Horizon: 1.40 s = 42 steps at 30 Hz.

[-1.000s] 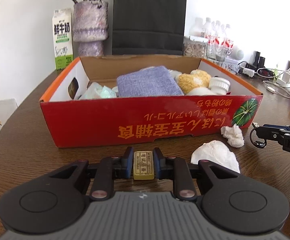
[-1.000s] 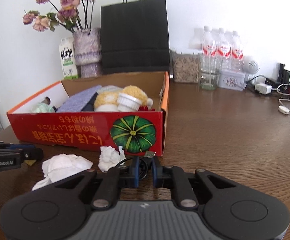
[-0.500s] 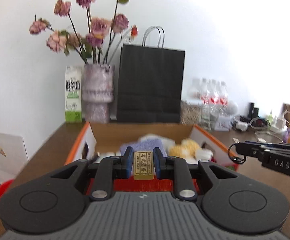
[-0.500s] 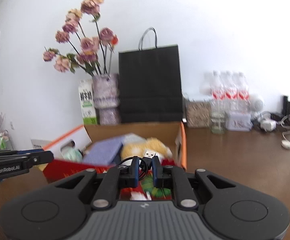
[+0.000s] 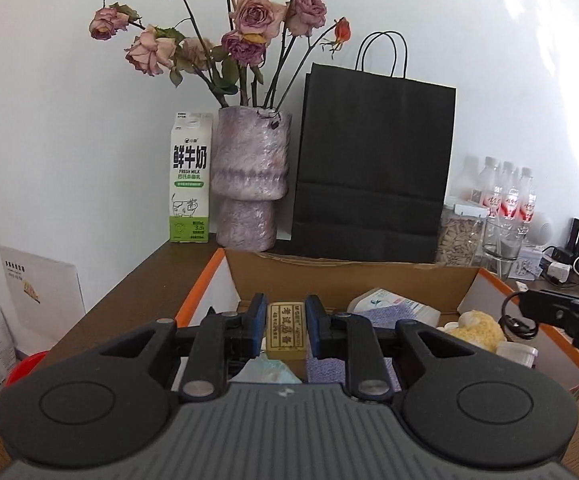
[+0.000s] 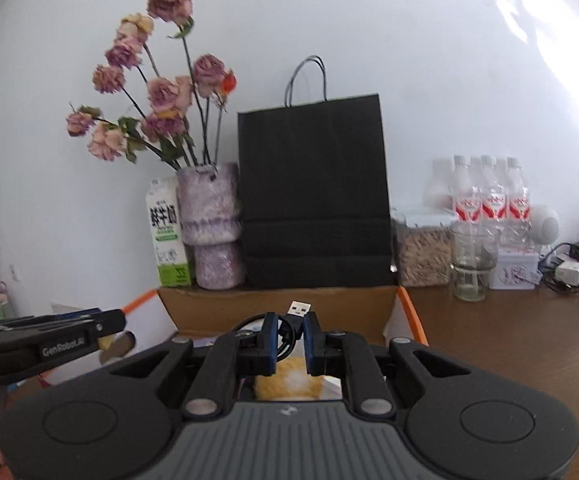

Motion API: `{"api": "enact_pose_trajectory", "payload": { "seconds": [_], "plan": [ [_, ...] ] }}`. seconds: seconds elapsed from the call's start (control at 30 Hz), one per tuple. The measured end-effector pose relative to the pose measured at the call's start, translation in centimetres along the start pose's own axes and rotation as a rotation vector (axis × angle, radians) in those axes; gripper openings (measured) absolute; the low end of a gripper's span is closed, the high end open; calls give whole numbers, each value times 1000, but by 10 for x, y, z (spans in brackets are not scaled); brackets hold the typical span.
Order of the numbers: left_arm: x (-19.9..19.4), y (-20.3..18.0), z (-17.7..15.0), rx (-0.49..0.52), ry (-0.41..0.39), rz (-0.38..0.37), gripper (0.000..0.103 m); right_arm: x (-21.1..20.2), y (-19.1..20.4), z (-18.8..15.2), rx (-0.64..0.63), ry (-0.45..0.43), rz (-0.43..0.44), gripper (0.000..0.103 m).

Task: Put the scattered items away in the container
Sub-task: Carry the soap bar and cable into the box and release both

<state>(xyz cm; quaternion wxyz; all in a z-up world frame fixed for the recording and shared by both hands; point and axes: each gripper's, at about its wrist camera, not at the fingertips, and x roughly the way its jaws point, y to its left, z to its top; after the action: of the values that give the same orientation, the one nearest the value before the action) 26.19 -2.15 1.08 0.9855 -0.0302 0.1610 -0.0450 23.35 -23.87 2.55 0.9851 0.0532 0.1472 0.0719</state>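
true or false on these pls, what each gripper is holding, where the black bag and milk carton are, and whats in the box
1. The left gripper is shut on a small yellow block. True.
2. The right gripper is empty. False: it is shut on a black USB cable, plug sticking up.
3. The black paper bag lies inside the cardboard box. False: it stands upright behind the box.
4. The milk carton stands left of the vase. True.
5. A yellow plush toy lies in the box. True.
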Motion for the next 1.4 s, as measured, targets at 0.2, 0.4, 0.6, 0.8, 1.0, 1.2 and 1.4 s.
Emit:
{"api": "enact_pose_trajectory", "payload": {
  "seconds": [0.2,0.4,0.6,0.8,1.0,1.2,1.4],
  "plan": [
    [-3,-7,-5,31,1,-4,21,-4,4,-6,-18,-5,-5,12],
    [-3,-10,-7,37,5,-6,21,-5,8,-9,-31,-2,-5,12],
    [-4,-12,-8,47,11,-13,22,-5,8,-9,-32,1,-9,12],
    [-10,-13,-6,45,-13,13,44,-7,8,-9,-29,-6,-19,13],
    [-34,-16,-3,43,-160,106,103,-23,12,-6,-52,-75,-60,103],
    [-32,-16,-4,46,-145,112,103,-27,16,-4,-64,-77,-59,103],
    [-32,-13,-6,41,-141,111,103,-26,17,-7,-71,-67,-62,103]
  ]
}}
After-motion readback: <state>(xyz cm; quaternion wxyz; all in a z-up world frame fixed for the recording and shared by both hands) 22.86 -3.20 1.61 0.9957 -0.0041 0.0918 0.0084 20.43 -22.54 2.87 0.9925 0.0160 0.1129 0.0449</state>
